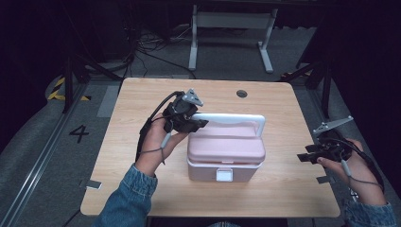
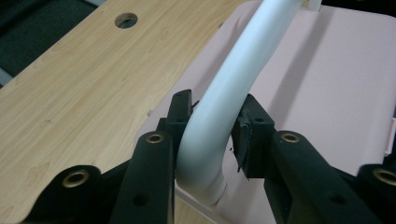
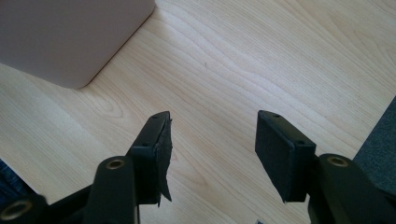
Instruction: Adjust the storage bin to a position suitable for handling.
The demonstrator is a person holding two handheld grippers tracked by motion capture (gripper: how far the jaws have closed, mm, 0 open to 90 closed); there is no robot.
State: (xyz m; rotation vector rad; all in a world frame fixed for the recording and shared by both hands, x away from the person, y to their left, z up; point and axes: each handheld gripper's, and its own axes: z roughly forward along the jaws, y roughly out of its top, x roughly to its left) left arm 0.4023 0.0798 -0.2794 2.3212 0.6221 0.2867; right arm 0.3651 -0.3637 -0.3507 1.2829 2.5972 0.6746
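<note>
A pink box [image 1: 226, 151] with a white front latch [image 1: 224, 175] stands in the middle of the wooden table [image 1: 142, 99]. Its white handle [image 1: 229, 118] is raised above the lid. My left gripper [image 1: 197, 124] is shut on the handle's left end; in the left gripper view both pads [image 2: 245, 130] press on the white handle [image 2: 219, 112] just above its hinge, with the pink lid [image 2: 327, 79] behind. My right gripper [image 1: 302, 157] hovers open to the right of the box, near the table's right edge. In the right gripper view its jaws [image 3: 212, 140] stand apart over bare wood, a corner of the pink box [image 3: 70, 37] beyond.
A round cable hole [image 1: 241, 93] lies in the table top behind the box. A white desk frame [image 1: 231, 28] stands on the floor beyond the table. Yellow-black tape [image 1: 59, 90] and a painted number mark the floor at left.
</note>
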